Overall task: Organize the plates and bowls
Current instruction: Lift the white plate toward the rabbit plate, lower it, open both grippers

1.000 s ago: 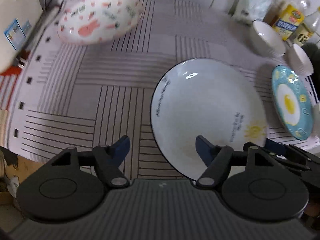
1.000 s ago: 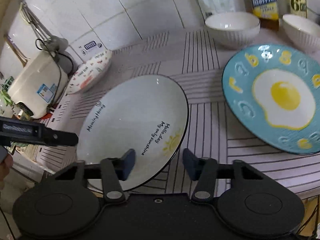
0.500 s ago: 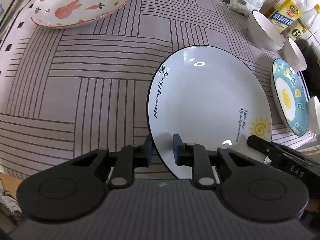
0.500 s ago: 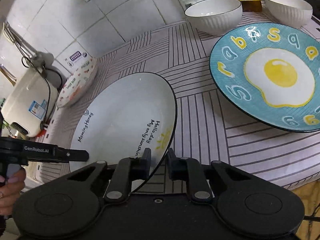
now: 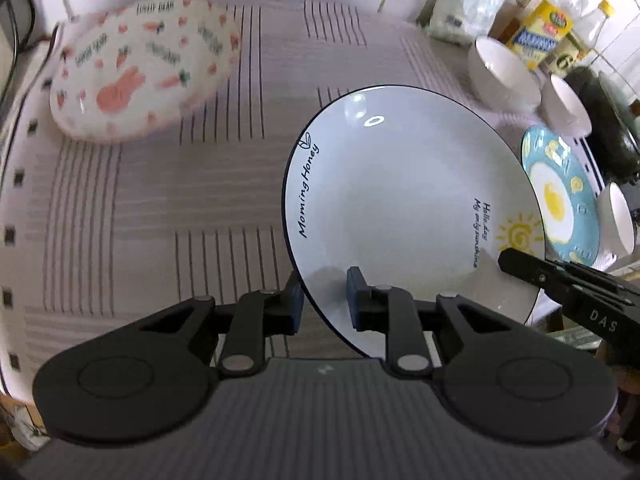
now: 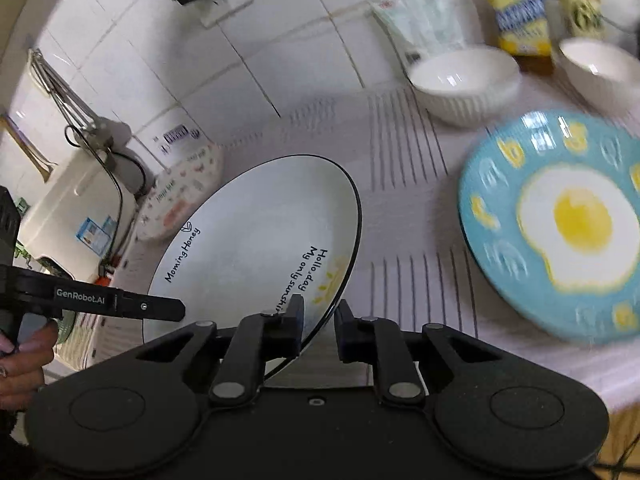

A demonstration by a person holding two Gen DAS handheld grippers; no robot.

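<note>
Plates numbered three: we had the white plate (image 5: 404, 200) pinched at its near rim by both grippers, left gripper (image 5: 322, 298) & right gripper (image 6: 318, 318), raised off the striped table (image 5: 160, 200); bunny plate (image 5: 140, 68) far left, egg plate (image 6: 560, 228) right. Three white bowls (image 5: 500, 76) sat empty nr tiled wall (image 6: 160, 60).

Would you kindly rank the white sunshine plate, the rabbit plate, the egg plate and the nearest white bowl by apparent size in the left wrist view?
1. White sunshine plate, though it is closest to the camera.
2. Rabbit plate.
3. Egg plate and white bowl: look alike; the plate is foreshortened at the edge, so unranked.
</note>
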